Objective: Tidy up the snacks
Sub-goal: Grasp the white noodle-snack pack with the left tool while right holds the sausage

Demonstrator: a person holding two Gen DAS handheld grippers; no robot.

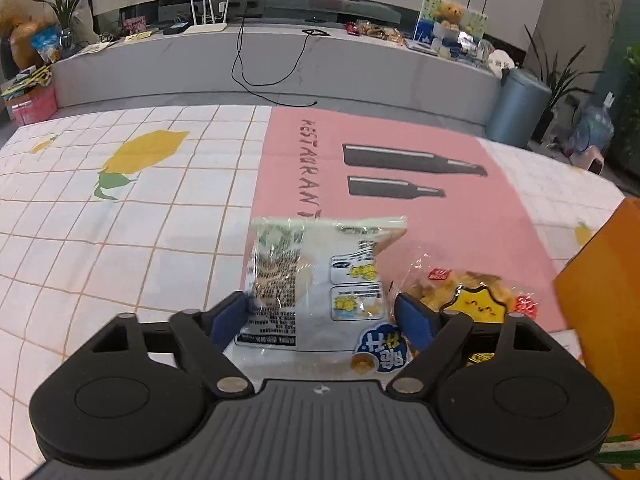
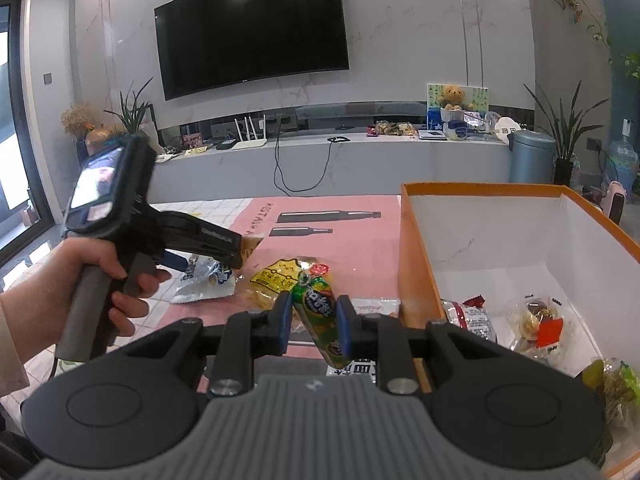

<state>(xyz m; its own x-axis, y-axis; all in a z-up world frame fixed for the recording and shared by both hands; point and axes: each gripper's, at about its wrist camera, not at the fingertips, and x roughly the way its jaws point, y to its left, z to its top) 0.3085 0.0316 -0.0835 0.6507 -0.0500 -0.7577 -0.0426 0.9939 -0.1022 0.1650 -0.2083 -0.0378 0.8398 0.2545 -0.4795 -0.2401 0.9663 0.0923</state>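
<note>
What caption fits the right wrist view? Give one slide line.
Right claw shut on a green-wrapped snack stick beside the orange cardboard box, while the open left claw reaches a clear snack packet.

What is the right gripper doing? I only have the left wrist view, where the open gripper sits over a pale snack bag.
Observer: The right gripper is shut on a green and yellow snack packet, just left of the orange box.
Operator: Is anything in that box yet? I see only its outer wall.
Observer: Yes. A red and white packet and a clear bag with a red label lie on its white floor.
</note>
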